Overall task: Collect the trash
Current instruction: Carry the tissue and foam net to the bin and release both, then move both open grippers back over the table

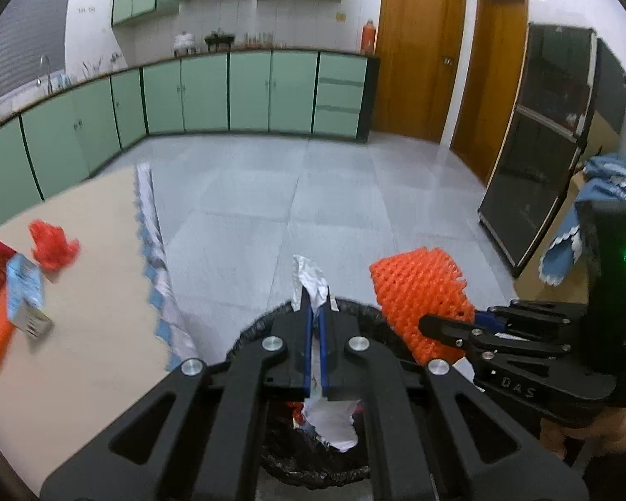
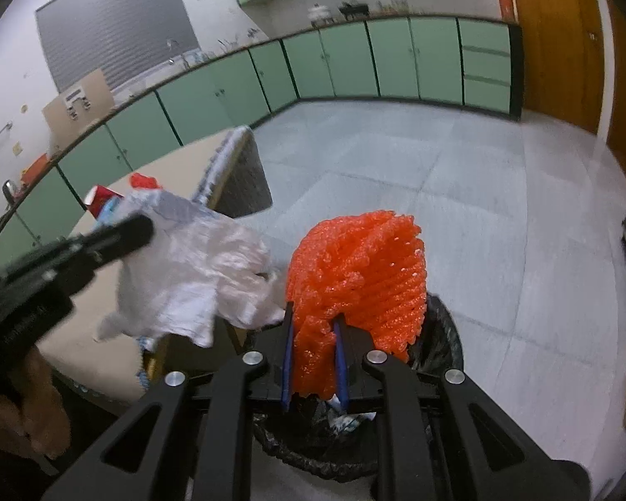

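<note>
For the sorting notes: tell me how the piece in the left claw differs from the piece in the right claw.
The wrapper in the left claw is white, thin and crumpled; the foam net in the right claw is orange, thick and open-meshed. The wrapper is pinched flat between nearly touching fingers, while the foam net keeps the right fingers apart. Both are held above the black-lined trash bin.

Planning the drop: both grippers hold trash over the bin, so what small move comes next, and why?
Probably open both. The left gripper pinches the white wrapper and the right gripper the orange net, both above the bin.
</note>
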The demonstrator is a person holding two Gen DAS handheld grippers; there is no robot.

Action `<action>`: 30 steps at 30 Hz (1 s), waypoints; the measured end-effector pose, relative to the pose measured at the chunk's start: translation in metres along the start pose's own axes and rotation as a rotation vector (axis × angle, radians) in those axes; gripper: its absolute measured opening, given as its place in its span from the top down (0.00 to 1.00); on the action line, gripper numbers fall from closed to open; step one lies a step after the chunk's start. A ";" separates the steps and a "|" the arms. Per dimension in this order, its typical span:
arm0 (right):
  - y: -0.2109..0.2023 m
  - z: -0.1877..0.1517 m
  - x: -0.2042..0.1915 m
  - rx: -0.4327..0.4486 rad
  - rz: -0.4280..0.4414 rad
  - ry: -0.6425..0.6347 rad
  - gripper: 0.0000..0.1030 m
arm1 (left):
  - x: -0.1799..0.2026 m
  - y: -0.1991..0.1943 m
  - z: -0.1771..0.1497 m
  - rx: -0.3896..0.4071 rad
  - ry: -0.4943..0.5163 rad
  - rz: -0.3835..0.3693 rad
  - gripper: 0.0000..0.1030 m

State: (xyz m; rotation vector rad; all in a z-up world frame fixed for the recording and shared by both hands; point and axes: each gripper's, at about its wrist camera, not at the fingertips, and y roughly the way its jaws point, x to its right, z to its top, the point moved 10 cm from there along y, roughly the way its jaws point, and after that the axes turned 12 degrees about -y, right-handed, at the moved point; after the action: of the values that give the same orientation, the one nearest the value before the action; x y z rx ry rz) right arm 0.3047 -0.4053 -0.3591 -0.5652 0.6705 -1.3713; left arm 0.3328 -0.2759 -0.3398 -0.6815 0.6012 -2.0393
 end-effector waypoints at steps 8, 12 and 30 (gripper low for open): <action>0.037 -0.015 0.011 -0.095 -0.020 -0.007 0.71 | -0.004 0.037 -0.018 -0.062 -0.001 0.023 0.95; 0.049 -0.029 0.016 -0.158 -0.034 -0.005 0.61 | -0.010 0.048 -0.023 -0.073 -0.002 0.024 0.83; 0.013 0.004 -0.010 -0.060 -0.048 -0.068 0.55 | -0.047 -0.026 0.001 0.049 -0.050 0.129 0.57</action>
State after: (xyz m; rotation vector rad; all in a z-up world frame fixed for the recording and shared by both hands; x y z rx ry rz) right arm 0.3155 -0.3935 -0.3643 -0.6763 0.6484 -1.3742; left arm 0.3399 -0.2227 -0.3341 -0.6458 0.5502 -1.9061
